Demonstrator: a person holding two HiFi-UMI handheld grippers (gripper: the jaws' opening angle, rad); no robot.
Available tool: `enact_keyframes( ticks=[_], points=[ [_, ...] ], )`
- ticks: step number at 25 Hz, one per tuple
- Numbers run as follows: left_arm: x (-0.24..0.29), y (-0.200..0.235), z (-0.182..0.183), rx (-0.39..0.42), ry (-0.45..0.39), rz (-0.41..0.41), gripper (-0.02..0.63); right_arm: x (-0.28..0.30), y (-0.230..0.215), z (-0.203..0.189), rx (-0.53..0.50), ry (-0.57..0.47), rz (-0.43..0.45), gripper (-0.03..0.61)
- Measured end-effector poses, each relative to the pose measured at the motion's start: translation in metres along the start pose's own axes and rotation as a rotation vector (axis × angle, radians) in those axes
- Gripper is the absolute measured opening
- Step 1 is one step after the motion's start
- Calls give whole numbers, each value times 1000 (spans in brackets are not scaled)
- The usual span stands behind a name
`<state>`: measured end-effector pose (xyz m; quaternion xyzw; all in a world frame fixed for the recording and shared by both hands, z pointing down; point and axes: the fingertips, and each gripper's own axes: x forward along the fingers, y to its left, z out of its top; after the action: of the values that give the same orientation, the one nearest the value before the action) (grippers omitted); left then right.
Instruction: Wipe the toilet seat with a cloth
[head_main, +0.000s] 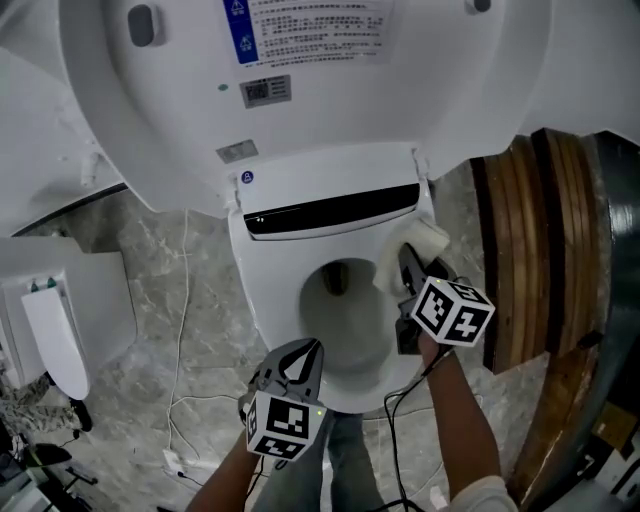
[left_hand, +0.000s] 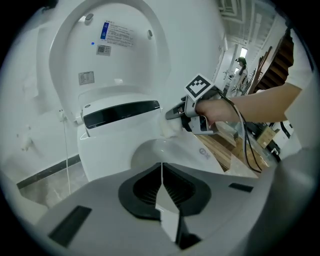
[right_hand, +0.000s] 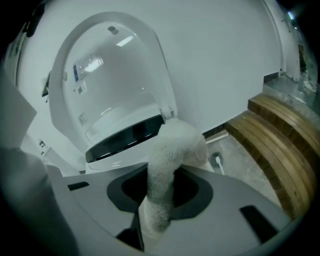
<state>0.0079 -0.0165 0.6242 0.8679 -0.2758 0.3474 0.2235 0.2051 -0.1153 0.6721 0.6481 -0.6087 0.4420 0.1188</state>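
Note:
The white toilet has its lid (head_main: 190, 90) raised, and the seat ring (head_main: 272, 300) lies round the bowl. A white cloth (head_main: 420, 242) rests on the ring's right rear part, close to the black panel (head_main: 335, 211). My right gripper (head_main: 408, 262) is shut on the cloth, which bulges out between its jaws (right_hand: 167, 160). My left gripper (head_main: 308, 350) hovers over the front of the ring, shut, with nothing between its jaws. In the left gripper view the closed jaws meet at a thin line (left_hand: 161, 172), and the right gripper (left_hand: 173, 114) presses the cloth (left_hand: 168, 128) onto the ring.
Curved wooden planks (head_main: 530, 250) stand close on the toilet's right. A thin cable (head_main: 181, 330) trails over the marble floor at the left, near a white fixture (head_main: 50, 335). A black cable (head_main: 400, 420) hangs from my right gripper.

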Motion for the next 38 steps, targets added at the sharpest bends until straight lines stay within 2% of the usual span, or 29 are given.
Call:
enact_keyframes(
  ticks=[3, 8, 12, 18, 27, 34, 38],
  points=[
    [4, 9, -4, -5, 4, 13, 23, 7, -9, 6, -29, 16, -73, 100],
    [1, 5, -17, -28, 14, 24, 23, -8, -26, -9, -33, 52, -113, 100],
    [-3, -1, -18, -45, 2, 47, 23, -27, -38, -31, -75, 106, -122, 100],
    [-13, -17, -9, -84, -62, 87, 23, -65, -52, -76, -113, 156, -123, 100],
    [-45, -69, -43, -90, -97, 134, 21, -134, -44, -181, -166, 215, -67, 100],
    [-68, -81, -81, -194, -105, 178, 21, -170, -28, -248, -218, 237, -13, 100],
    [-80, -75, -98, -232, -108, 205, 21, -177, 0, -277, -254, 310, 60, 100]
  ],
)
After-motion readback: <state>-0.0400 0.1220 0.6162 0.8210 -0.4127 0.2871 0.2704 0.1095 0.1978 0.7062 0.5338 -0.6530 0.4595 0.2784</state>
